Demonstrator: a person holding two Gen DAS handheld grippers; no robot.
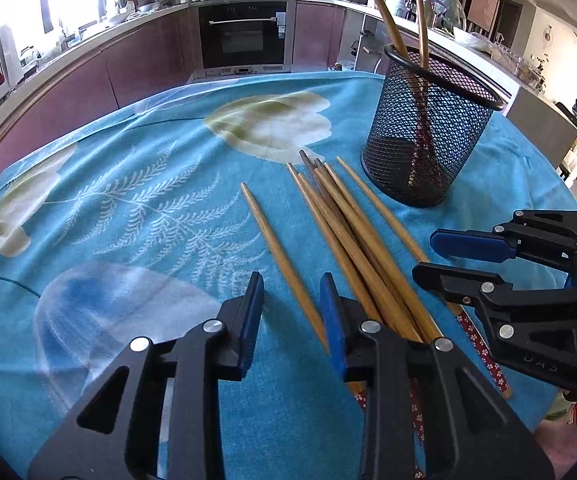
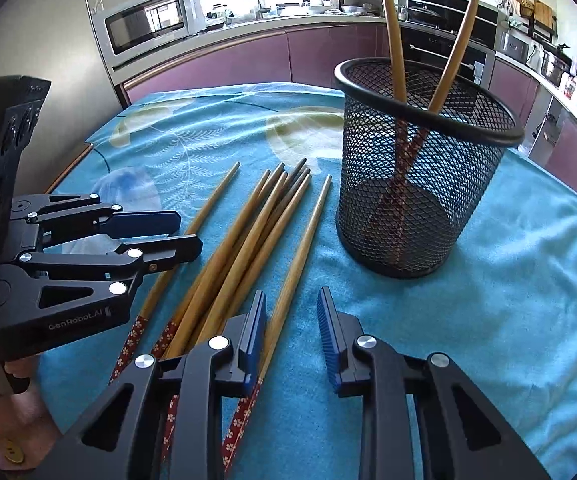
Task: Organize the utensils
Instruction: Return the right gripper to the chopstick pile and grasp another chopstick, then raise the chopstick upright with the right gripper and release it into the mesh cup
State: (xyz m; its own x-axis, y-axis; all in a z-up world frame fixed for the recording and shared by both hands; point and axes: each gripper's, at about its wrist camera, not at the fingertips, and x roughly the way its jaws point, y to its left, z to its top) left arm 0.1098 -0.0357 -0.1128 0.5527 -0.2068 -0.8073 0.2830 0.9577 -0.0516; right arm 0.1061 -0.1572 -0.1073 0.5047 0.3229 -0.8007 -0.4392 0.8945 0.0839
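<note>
We list: one tabletop under a blue cloth point(image 1: 136, 184) printed with pale flowers and fern sprays. One black mesh cup point(image 1: 428, 128), upright, at two o'clock in the left wrist view and one o'clock in the right; two chopsticks point(image 2: 392, 40) stand in it, crossing low inside and leaning apart above the rim. One loose lot of bamboo chopsticks point(image 1: 352, 232) lying flat on the cloth just beside the cup, tips toward twelve o'clock, red flower-patterned handles toward six; most overlap in a bundle. One single chopstick point(image 1: 280, 256) lies apart on the bundle's nine o'clock side in the left view, running between our left claw's point(image 1: 291, 312) blue pads; the claw stands at a narrow gap and the pads do not press the stick. One further chopstick point(image 2: 300, 256) lies on the bundle's three o'clock side in the right view, passing against the inner pad of our right claw point(image 2: 291, 322); that claw is likewise narrow and grips nothing. Kitchen cabinets and an oven point(image 1: 244, 36) stand behind.
</note>
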